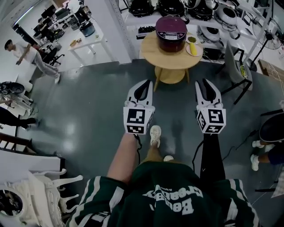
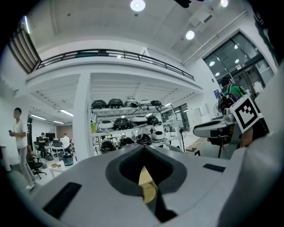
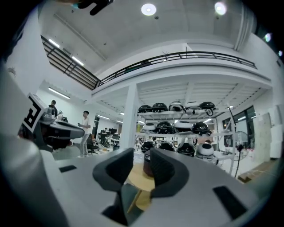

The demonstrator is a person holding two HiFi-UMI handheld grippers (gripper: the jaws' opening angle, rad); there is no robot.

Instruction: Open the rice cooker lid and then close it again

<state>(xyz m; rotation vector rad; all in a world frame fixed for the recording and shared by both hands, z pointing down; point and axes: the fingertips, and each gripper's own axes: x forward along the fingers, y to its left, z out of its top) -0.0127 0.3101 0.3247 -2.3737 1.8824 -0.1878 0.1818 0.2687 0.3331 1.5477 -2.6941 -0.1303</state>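
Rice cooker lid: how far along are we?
Nothing shows as done: the rice cooker sits closed on the round table, apart from both grippers. In hand: nothing; left gripper shut, right gripper open, both empty. Likely left: approach, open it, close it again.

One purple rice cooker [image 1: 171, 33], two grippers [image 1: 145, 84] [image 1: 205, 84]

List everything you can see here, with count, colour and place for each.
rice cooker: one, dark maroon, on the round table, lid down
round table: one, light wood, ahead of both tools
small items: about two, yellow and green, beside the cooker on the table
shelved cookers: several, black and white, racks behind the table
chair: one, grey, right of the table
bystander: one, white top, far left
left tool: one, white, jaws shut, empty
right tool: one, white, jaws apart, empty
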